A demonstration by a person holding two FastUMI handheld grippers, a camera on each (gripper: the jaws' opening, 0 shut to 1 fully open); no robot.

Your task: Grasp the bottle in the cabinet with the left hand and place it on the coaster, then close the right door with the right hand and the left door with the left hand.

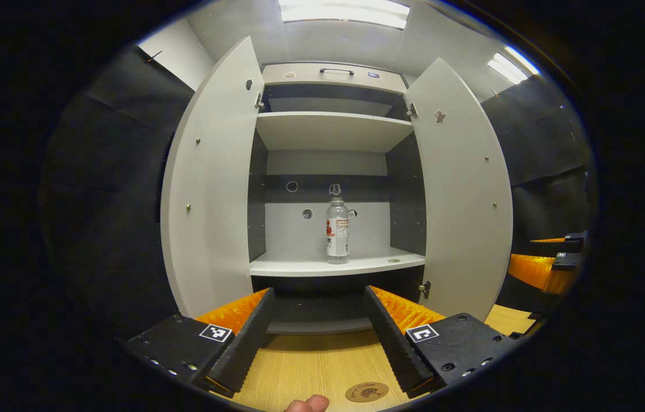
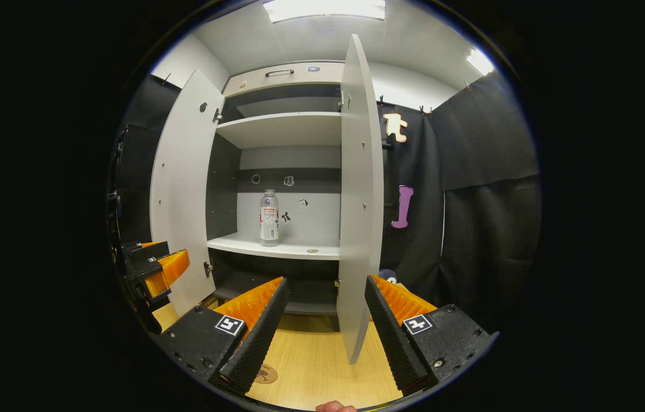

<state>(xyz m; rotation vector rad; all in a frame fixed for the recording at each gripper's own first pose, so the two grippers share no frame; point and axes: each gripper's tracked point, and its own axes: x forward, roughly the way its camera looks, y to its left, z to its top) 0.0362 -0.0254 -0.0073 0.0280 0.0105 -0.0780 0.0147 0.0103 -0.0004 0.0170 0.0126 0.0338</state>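
**Clear plastic bottle waiting on the cabinet shelf, both claws spread wide**

Clear plastic is what I am looking at first: the bottle is standing upright on the lower shelf of the cabinet, well back from my tools. I am seeing both doors hanging open, the left door and the right door swung out to either side. On the wooden table below, the round coaster is lying flat, near my left gripper, whose jaws are standing apart with nothing between them. In the right gripper view, my right gripper is likewise gaping and holding nothing, and the right door's edge is hanging between its fingers, touching neither
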